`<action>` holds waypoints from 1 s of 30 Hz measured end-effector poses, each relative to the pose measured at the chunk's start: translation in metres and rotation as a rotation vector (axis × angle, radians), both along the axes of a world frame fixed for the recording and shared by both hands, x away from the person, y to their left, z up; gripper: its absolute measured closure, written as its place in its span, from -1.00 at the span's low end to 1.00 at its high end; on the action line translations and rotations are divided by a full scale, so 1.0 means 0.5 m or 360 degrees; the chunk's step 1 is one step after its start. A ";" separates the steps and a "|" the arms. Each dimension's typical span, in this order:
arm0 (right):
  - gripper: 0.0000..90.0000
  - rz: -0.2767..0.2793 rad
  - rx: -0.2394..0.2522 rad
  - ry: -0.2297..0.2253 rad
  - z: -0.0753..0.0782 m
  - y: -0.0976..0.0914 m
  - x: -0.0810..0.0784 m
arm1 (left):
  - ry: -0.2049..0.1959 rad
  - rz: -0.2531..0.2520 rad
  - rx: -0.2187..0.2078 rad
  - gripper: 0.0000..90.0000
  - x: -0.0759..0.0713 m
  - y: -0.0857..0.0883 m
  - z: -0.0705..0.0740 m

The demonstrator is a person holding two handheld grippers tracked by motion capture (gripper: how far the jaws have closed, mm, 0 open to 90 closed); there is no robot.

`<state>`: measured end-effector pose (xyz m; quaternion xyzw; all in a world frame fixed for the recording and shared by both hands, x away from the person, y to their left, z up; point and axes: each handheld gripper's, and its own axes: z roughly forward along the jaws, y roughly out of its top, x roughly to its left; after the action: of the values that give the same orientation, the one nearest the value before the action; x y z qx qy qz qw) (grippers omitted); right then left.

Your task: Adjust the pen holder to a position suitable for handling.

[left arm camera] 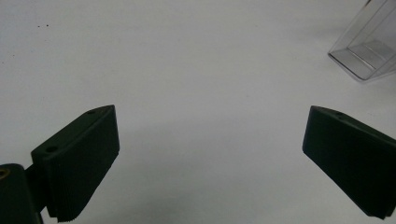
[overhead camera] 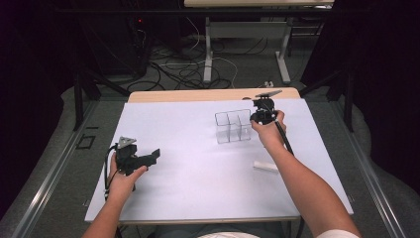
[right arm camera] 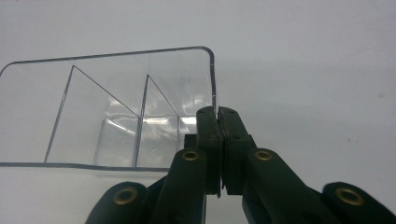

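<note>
The right gripper [right arm camera: 218, 112] is clenched on the right end wall of the clear box [right arm camera: 107, 107], which stretches away to its left, while the left gripper [left arm camera: 208, 154] hangs released far off at the lower left.

Surface: I see a table [overhead camera: 198, 198] covered by a white sheet, with a strip of bare wood along its far edge at 12 o'clock.
Clear organizer [overhead camera: 233, 126]: it stands on the sheet toward 1 o'clock from the table's centre; I count three compartments split by two dividers, all see-through.
White stick [overhead camera: 265, 165]: a small pale bar lies flat on the sheet at about 4 o'clock, well apart from the organizer.
Sheet elsewhere: plain white across the 7 to 11 o'clock side.
</note>
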<state>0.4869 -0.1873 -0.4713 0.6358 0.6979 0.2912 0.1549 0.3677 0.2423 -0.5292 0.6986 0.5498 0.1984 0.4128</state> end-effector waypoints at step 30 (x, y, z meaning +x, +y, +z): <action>0.80 0.0259 0.0315 0.0114 -0.014 0.072 -0.098 | 0.0017 -0.0040 0.0022 -0.92 0.000 -0.012 0.000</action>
<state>0.4380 -0.1513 -0.4783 0.5992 0.7202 0.3472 0.0423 0.3675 0.2364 -0.5292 0.7092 0.5418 0.1933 0.4076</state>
